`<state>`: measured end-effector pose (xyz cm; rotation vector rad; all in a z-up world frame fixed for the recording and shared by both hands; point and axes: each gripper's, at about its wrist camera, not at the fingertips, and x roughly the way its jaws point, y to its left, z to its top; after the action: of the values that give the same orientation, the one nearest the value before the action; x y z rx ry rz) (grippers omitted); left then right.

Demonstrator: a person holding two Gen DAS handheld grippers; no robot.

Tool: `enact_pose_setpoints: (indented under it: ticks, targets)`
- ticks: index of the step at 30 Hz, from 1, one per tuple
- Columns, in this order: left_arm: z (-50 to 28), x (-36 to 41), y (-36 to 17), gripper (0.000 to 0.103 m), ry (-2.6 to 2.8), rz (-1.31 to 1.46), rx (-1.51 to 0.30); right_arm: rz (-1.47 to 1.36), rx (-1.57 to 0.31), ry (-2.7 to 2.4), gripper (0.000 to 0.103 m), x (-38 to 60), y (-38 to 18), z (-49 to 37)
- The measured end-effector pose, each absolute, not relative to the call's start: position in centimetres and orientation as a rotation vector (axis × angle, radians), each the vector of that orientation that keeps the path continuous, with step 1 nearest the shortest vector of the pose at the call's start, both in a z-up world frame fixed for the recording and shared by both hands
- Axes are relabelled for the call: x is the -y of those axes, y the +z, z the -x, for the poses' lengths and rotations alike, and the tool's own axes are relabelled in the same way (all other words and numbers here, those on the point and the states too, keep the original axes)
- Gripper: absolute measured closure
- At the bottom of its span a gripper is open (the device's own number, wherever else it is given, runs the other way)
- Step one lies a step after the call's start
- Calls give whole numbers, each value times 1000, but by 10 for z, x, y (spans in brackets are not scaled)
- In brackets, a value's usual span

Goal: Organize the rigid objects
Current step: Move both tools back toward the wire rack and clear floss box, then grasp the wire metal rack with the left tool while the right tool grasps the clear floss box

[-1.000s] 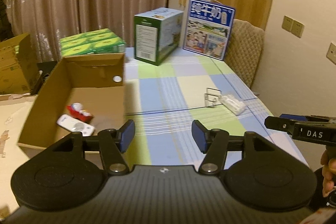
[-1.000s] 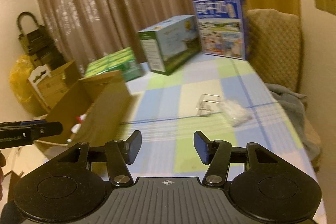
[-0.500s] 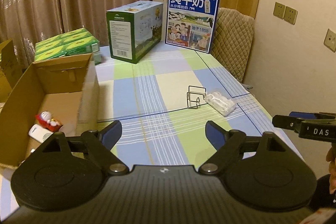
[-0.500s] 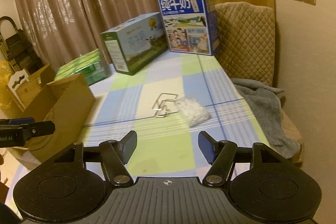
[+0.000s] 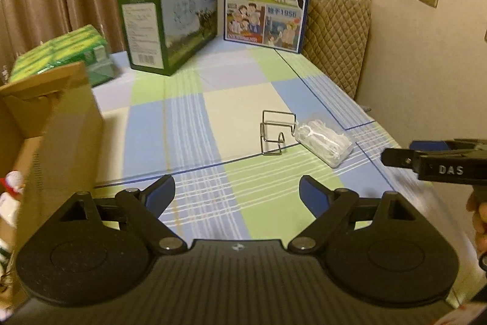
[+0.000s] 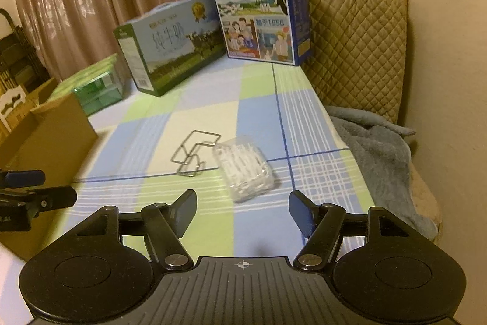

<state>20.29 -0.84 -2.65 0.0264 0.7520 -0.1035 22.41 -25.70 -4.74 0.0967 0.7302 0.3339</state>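
Your left gripper (image 5: 236, 192) has its jaws spread wide with nothing between them; they opened a lot just now. Your right gripper (image 6: 242, 210) has its jaws apart too, empty, and they have just been opening a bit more. Both point down at the checked table (image 5: 188, 124). The wire rack (image 5: 277, 130) stands near the middle of the table. The clear bag of white picks (image 6: 245, 171) lies touching its right side. The cardboard box (image 5: 65, 139) sits at the left, with a small toy (image 5: 12, 180) inside.
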Motion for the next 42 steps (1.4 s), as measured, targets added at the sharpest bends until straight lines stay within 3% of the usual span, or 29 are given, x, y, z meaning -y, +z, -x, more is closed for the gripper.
enact_pose_setpoints:
  ticks: [23, 25, 27, 33, 40, 42]
  targets:
    - [-293, 26, -99, 17, -163, -39, -756, 45, -754, 430, 35, 224, -125, -325]
    - [-298, 30, -102, 18, -177, -36, -749, 47, -757, 449, 47, 223, -126, -327]
    - [-304, 35, -105, 18, -193, -37, -739, 51, -759, 434, 48, 223, -125, -327]
    - [-321, 53, -114, 38, -226, -73, -719, -24, -756, 349, 50, 241, -114, -329]
    - [-336, 61, -123, 77, -218, -86, -734, -71, -771, 316, 50, 249, -115, -331]
    - [-332, 59, -122, 77, -203, -87, -743, -76, -776, 320, 50, 249, -115, -330]
